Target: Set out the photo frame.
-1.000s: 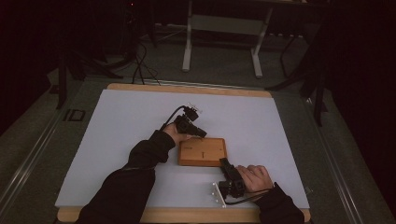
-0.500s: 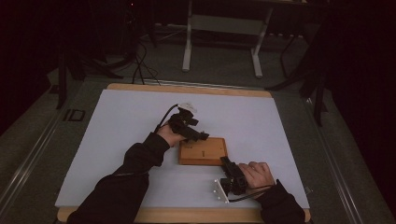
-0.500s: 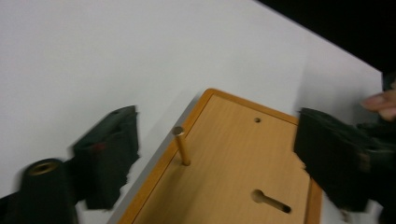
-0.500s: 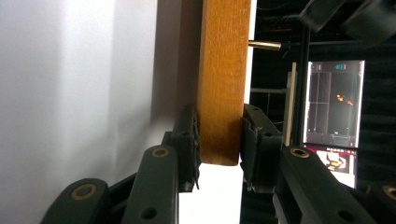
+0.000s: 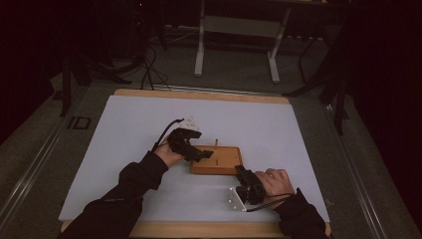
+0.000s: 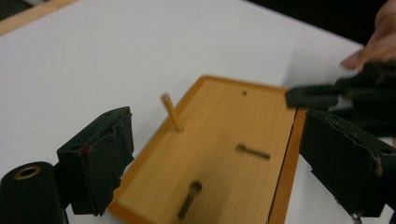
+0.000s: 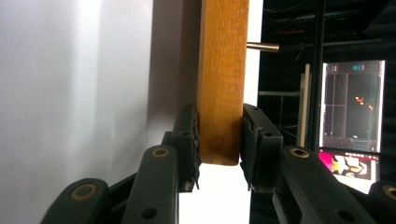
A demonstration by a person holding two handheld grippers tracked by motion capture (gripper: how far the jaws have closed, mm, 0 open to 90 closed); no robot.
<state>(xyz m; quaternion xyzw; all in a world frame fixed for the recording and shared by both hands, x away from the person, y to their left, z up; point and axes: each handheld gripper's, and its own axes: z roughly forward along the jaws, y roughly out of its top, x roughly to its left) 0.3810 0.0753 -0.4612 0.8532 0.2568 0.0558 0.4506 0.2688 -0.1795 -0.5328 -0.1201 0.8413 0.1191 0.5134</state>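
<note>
The counter gives me a wide white surface, and I keep the work near my edge of it so both arms reach without stretching. The board lies flat there, between my two hands, a little right of the middle. I judge it is placed flat so its holes and slots face up and a peg can go in from above. My right claw is clenched on the board's near corner, one jaw on the underside and one on the top face, so in the right gripper view the board's edge rises between the pads like a wall. I hold it this way to pin the board against any push from the other hand; in the high view the right claw meets the board at its lower right corner. My left claw is released, its jaws spread wide above the board's left part; in the left gripper view the left claw frames the wood between both pads, which touch nothing. I judge it is held open and tilted down to line up on the peg, which stands slightly tilted in a hole near the board's far edge, apart from both jaws. Two dark slots lie nearer me on the board.
</note>
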